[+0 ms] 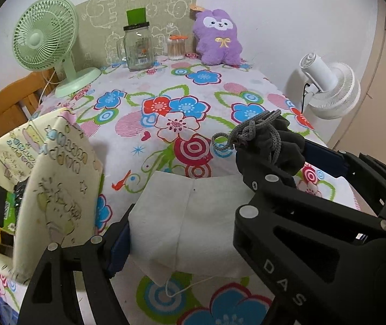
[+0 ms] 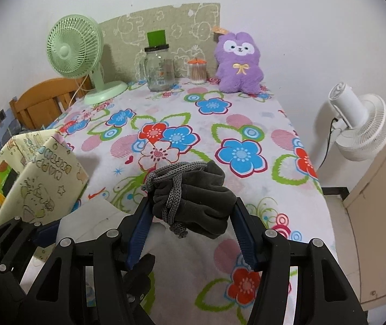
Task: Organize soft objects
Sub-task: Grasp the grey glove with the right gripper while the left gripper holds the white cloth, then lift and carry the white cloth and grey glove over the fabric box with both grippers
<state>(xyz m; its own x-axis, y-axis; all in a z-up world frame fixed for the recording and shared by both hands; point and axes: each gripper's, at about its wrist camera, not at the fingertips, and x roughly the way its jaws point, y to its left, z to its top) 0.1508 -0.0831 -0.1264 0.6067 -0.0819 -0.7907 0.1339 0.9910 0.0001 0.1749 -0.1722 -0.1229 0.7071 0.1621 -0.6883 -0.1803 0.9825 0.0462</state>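
Note:
In the left wrist view my left gripper (image 1: 184,203) is shut on a white cloth pouch (image 1: 193,222), held above the flowered tablecloth (image 1: 165,89) with its thin string dangling below. The right wrist view shows my right gripper (image 2: 193,216) shut on a dark grey fleece pouch (image 2: 203,200) wrapped in a grey braided cord (image 2: 174,189). Both bundles sit side by side. The grey pouch (image 1: 287,146) is just right of the white one. At the table's left edge stands a cream patterned fabric box (image 1: 57,178), with coloured packets inside. The left gripper (image 2: 46,233) shows low on the left of the right wrist view.
Along the back wall stand a green desk fan (image 1: 44,35), a glass jar (image 1: 138,48), a cotton swab tub (image 1: 177,48) and a purple plush toy (image 1: 218,38). A white fan (image 1: 328,89) stands beyond the table's right edge. A wooden chair (image 1: 9,105) is at the left.

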